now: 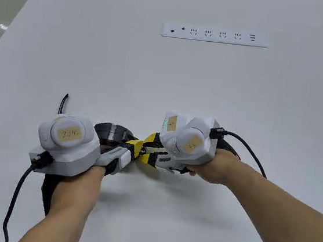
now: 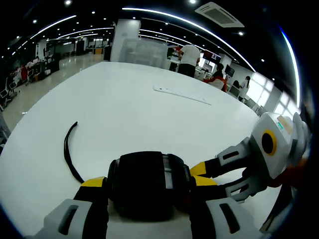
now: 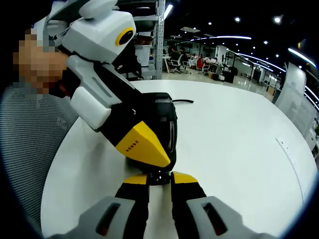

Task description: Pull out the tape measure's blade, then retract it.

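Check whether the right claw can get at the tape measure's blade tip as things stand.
Likely yes: the right claw is at the front of the tape measure, jaws closed on a small dark tab. The left claw clamps the case sides, leaving that front free.

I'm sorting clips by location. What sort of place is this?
Probably an open-plan office or lab workspace: a large white table with a power strip on it, long ceiling light strips overhead, and people among desks in the background.
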`<action>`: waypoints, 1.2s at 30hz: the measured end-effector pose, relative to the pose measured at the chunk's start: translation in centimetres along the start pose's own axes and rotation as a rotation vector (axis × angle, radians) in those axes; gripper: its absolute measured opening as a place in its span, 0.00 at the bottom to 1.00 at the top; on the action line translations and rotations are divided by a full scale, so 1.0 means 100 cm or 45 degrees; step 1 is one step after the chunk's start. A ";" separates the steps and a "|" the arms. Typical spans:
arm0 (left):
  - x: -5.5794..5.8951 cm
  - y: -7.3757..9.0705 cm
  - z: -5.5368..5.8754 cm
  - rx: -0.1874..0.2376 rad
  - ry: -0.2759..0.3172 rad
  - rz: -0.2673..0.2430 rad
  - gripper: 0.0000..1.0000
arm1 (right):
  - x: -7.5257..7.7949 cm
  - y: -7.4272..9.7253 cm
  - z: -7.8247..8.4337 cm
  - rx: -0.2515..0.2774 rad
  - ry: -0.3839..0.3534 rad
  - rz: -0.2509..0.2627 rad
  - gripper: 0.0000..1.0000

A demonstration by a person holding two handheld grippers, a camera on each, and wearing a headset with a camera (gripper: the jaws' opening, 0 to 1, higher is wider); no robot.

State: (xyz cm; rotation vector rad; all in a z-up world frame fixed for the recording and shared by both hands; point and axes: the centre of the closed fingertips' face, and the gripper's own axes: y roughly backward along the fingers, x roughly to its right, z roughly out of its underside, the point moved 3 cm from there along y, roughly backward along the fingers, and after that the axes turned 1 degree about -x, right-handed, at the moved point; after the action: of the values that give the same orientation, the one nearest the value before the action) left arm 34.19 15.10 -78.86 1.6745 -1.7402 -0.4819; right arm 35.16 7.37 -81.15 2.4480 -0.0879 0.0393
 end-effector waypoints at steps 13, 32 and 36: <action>0.001 0.001 0.000 -0.008 -0.062 0.008 0.64 | 0.003 0.009 0.000 0.003 -0.014 0.023 0.19; -0.001 0.013 0.002 -0.034 -0.197 0.049 0.65 | 0.003 0.035 0.018 -0.015 -0.077 0.083 0.29; 0.000 0.015 0.003 -0.041 -0.236 0.076 0.66 | 0.003 0.044 0.022 -0.016 -0.097 0.101 0.32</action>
State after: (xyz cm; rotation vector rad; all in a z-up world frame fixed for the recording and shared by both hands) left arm 32.89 15.24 -78.05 1.5926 -1.8986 -0.6516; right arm 35.16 2.50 -80.03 2.4325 -0.2185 -0.0198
